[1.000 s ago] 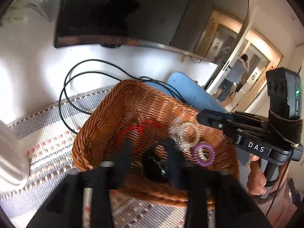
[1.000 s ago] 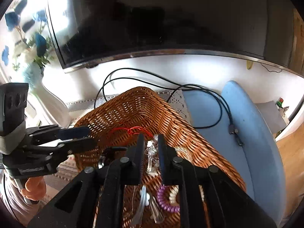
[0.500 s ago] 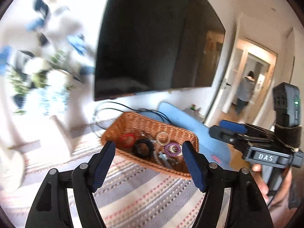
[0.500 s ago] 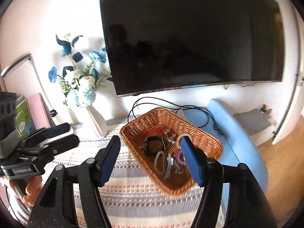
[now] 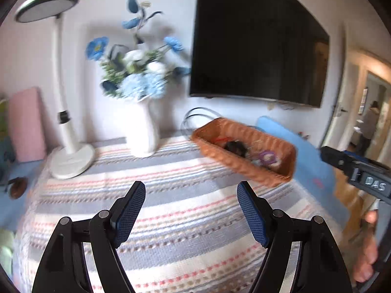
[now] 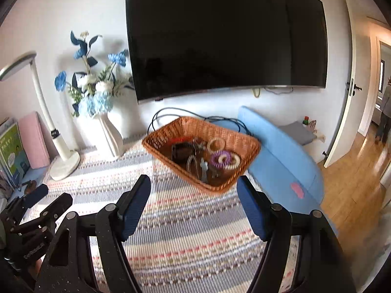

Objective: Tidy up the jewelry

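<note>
Jewelry, a tangle of bracelets with a purple coiled band on top, lies inside a rectangular brown wicker basket on a bench draped in a striped woven cloth. Both tongs, left and right, hang spread wide and empty, well apart from the basket. Beside it stand a white vase of blue flowers and a white desk lamp. Black cables loop behind, under a wall-mounted dark television.

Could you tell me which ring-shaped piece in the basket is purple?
The coiled ring beside the cream one; the third ring, farther back, is pale gold.
</note>
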Action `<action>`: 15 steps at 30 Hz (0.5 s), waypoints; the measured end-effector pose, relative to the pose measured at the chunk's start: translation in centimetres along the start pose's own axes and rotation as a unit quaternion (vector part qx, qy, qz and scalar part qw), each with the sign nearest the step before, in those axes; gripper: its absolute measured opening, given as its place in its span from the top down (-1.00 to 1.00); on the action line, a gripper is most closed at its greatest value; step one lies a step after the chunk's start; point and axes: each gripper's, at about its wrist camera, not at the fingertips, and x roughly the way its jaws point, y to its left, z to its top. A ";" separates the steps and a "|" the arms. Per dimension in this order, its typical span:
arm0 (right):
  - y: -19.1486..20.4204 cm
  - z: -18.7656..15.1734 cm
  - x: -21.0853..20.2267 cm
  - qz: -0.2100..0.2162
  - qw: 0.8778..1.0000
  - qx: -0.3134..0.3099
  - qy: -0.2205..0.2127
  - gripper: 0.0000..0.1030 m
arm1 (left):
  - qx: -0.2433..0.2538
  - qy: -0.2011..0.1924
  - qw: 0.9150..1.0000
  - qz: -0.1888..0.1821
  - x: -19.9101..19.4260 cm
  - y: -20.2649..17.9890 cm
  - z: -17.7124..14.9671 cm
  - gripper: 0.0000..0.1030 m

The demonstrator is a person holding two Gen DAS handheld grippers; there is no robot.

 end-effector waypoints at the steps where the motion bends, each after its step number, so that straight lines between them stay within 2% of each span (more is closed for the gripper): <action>1: 0.1 -0.5 0.2 -0.004 1.000 -0.002 0.004 -0.45 | 0.003 -0.004 1.000 0.014 -0.1 0.0 -0.5 -0.52; 6: 0.6 -1.6 0.8 -0.002 1.000 -0.006 0.021 -0.45 | 0.008 -0.004 1.000 0.013 -0.7 -0.4 -1.2 -0.52; 11: 0.8 -1.6 0.3 -0.003 1.000 -0.010 0.015 -0.45 | 0.009 -0.008 1.000 0.025 -1.3 -0.8 -1.3 -0.52; 15: 1.0 -2.0 0.2 -0.010 1.000 -0.018 0.016 -0.45 | -0.002 -0.008 1.000 0.015 -1.6 -0.8 -1.3 -0.52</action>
